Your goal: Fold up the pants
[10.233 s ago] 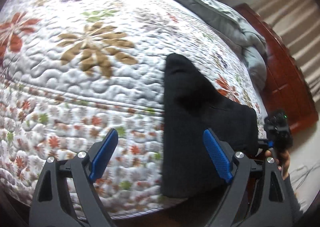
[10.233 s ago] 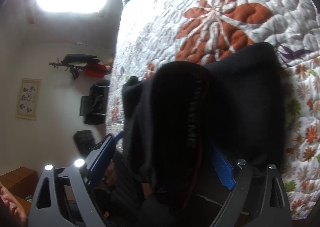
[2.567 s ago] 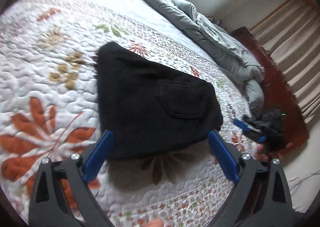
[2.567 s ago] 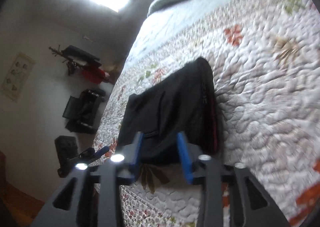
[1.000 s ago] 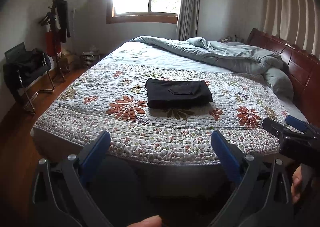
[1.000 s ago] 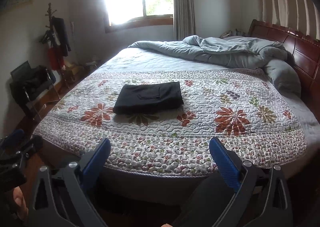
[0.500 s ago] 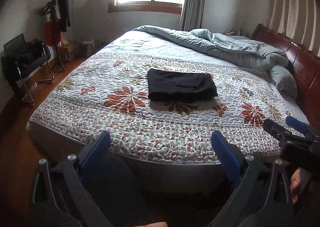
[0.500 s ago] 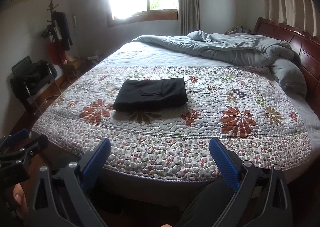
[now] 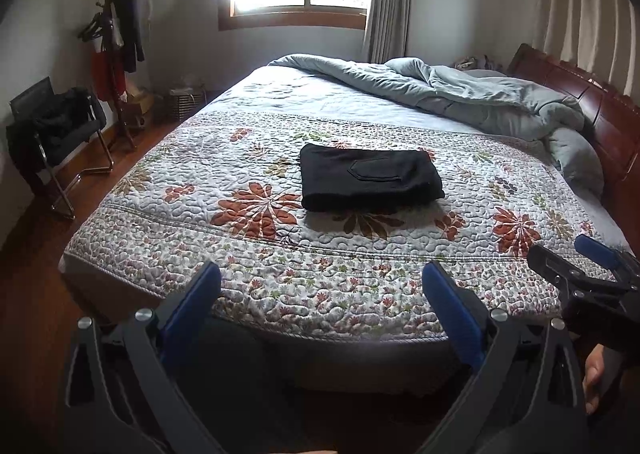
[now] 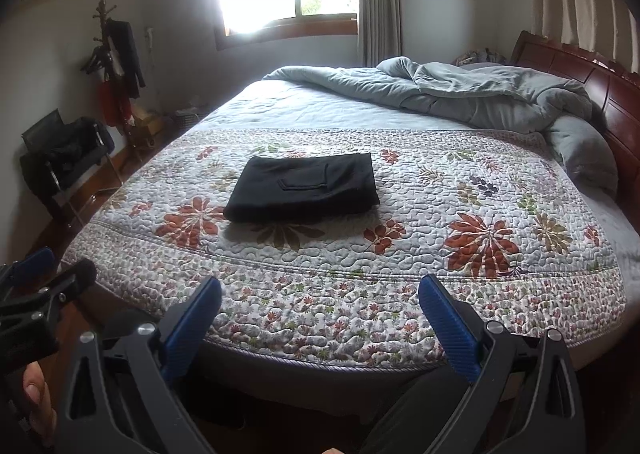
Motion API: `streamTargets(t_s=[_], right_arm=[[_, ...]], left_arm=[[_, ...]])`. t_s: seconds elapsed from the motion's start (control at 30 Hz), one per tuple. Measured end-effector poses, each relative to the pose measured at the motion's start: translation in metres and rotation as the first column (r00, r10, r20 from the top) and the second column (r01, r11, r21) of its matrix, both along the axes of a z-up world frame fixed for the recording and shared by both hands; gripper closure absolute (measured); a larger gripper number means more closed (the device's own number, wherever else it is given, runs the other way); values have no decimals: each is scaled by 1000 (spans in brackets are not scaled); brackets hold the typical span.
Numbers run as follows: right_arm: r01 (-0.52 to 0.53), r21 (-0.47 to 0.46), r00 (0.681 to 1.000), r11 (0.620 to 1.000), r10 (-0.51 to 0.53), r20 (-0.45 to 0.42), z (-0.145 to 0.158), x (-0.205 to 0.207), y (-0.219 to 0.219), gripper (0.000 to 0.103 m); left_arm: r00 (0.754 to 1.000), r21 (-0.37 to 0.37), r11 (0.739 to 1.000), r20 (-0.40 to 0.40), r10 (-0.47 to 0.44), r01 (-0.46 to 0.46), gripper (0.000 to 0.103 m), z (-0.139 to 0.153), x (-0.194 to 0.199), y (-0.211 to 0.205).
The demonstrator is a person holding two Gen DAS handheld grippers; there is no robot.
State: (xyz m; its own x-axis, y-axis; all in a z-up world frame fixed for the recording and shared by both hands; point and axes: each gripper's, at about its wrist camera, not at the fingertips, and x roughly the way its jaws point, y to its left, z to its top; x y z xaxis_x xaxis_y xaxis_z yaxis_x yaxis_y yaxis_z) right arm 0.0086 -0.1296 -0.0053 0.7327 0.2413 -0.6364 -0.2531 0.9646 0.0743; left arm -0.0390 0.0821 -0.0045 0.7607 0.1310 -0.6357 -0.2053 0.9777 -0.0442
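Note:
The black pants (image 9: 370,182) lie folded into a neat rectangle on the floral quilt (image 9: 280,266), back pocket facing up; the right wrist view shows the pants (image 10: 306,188) from slightly right. My left gripper (image 9: 322,298) is open and empty, held back at the foot of the bed, well short of the pants. My right gripper (image 10: 320,306) is likewise open and empty, at the bed's near edge. Each gripper shows at the side of the other's view, held by a hand.
A crumpled grey duvet (image 9: 460,98) lies at the far right by the dark wooden headboard (image 9: 592,110). A chair with dark clothes (image 9: 56,134) and a coat stand (image 9: 116,54) are at the left wall. Wooden floor surrounds the bed.
Both grippers have pulled away from the folded pants to the foot of the bed and stand level; over the last second the view has crept slightly closer to the bed.

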Motion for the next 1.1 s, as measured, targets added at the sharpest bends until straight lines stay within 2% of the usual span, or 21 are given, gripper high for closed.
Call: streamTargets(t_s=[1.1], right_arm=[[3,4,1000,1000,-3,-2,0,11,3,4]], left_arm=[[1000,2,1000,-1,8,-8,3,-4,11,6]])
